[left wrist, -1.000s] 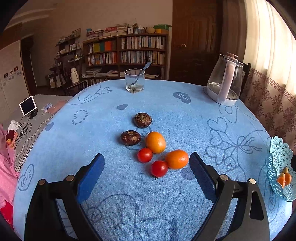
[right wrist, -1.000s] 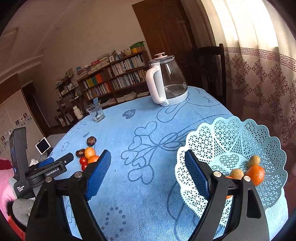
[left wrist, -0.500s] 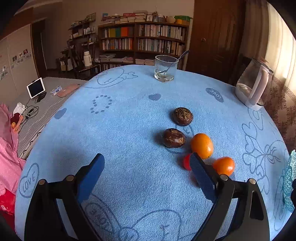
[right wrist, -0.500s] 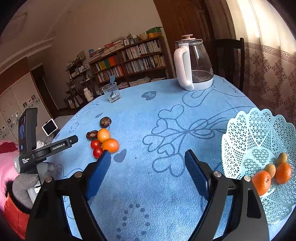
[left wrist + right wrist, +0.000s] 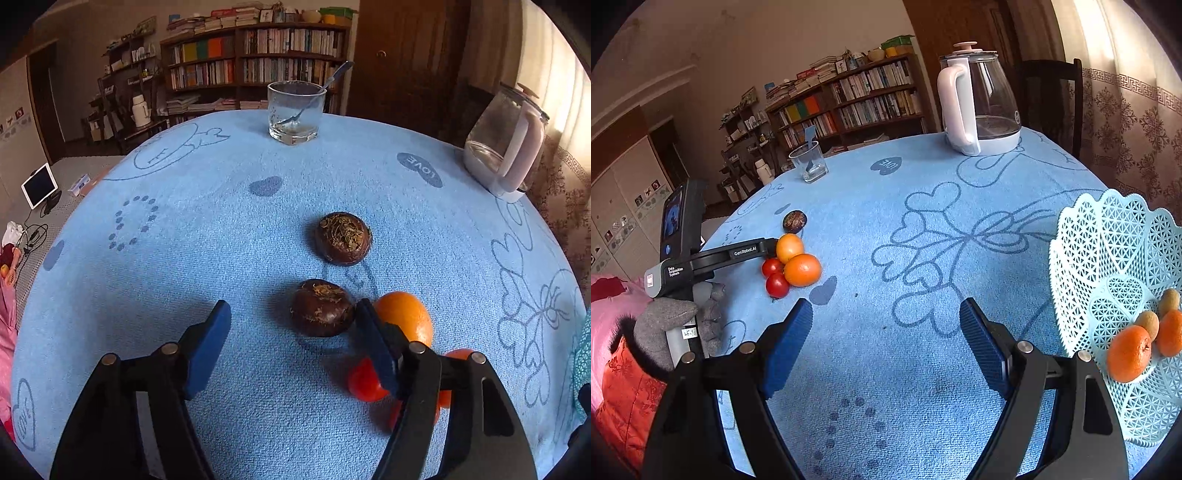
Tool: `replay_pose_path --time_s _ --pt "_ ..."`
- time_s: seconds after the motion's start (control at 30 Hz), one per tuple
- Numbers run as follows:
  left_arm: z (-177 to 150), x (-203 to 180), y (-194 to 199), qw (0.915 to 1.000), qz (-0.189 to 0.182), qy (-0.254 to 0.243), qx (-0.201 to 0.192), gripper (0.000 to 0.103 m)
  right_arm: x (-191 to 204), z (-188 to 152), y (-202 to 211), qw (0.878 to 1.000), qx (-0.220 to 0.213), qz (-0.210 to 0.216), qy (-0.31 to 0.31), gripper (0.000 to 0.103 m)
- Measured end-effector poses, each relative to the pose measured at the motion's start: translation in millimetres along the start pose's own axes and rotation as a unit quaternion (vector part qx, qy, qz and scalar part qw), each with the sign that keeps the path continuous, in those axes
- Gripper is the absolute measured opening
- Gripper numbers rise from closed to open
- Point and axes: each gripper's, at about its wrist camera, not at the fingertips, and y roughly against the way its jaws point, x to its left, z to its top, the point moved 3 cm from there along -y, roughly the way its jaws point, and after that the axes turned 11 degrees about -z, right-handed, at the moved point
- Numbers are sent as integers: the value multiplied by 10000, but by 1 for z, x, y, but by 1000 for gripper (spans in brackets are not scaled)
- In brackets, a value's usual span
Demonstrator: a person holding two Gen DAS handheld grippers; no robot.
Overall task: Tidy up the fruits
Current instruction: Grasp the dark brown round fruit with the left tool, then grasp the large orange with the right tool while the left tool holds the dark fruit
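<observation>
My left claw sits low over the counter, jaws apart, angled fwd and slightly down. The near dark brown fruit lies between the pads, close against the right pad, w/ a wide gap to the left pad; can't tell if it's touching. That right pad is wedged between this fruit and the orange just beside it. Two tomatoes and a second orange lie partly hidden under that finger. Further out, the second brown fruit sits apart from the cluster. Beyond it: a glass w/ a spoon in it, and a kettle at the far right edge.

My right claw hangs above bare blue cloth, jaws wide apart, holding nothing, level w/ the counter and pointing across it. The basket is just right of it at the counter edge, w/ oranges and small brownish fruits inside. From this view the left rig is held in a grey-gloved hand, reaching in at the fruit cluster well left of the basket.
</observation>
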Motion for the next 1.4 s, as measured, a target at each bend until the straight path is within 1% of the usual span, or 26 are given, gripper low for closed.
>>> replay_pose_path --time_s 0.03,0.17,0.27,0.3,0.43,0.6,0.77,0.87,0.9,0.93,0.97,1.03,1.13,1.17,1.2,1.27,1.37,1.4 --pt "1 -1 0 10000 -82 -3 -7 62 1 -1 -1 10000 26 -5 20 83" --pt "-1 -1 -6 9997 -227 27 34 54 5 -4 -8 9998 155 16 99 83" --pt "-2 3 -7 9984 -526 201 26 48 11 -5 -11 9996 236 48 172 83" --pt "-2 5 -6 9976 -645 252 8 44 13 -5 -13 9994 272 71 196 83" --pt "-3 11 -2 9955 -836 426 -97 43 26 -4 -20 9985 389 182 335 83" --pt "-2 18 12 9953 -738 528 -346 42 43 2 -33 9968 543 360 455 83" --pt "-2 23 27 9951 -557 535 -624 43 55 12 -55 9942 846 584 331 83" --pt "-1 28 32 9940 -507 635 -727 43 63 18 -69 9914 1045 752 217 80" --pt "-1 30 33 9938 -485 673 -737 42 66 20 -74 9906 1098 791 185 75" --pt "-1 31 33 9936 -467 709 -738 43 70 21 -78 9896 1163 829 150 72" --pt "-2 32 32 9936 -454 736 -732 43 73 22 -83 9883 1237 889 87 72" --pt "-2 33 32 9935 -424 751 -736 42 79 24 -92 9857 1354 999 -76 67" --pt "-2 33 35 9934 -353 748 -793 42 89 28 -103 9840 1433 1047 -185 63" --pt "-2 33 35 9934 -342 754 -797 42 93 29 -106 9839 1441 1037 -191 62" --pt "-2 33 34 9933 -345 768 -792 43 96 30 -109 9840 1449 1018 -178 58" --pt "-2 34 34 9931 -349 799 -781 43 102 31 -114 9847 1465 939 -129 58" --pt "-2 35 35 9929 -347 829 -779 43 107 32 -117 9877 1362 773 -5 53" --pt "-2 35 35 9928 -346 839 -780 43 108 31 -117 9887 1324 707 38 49"
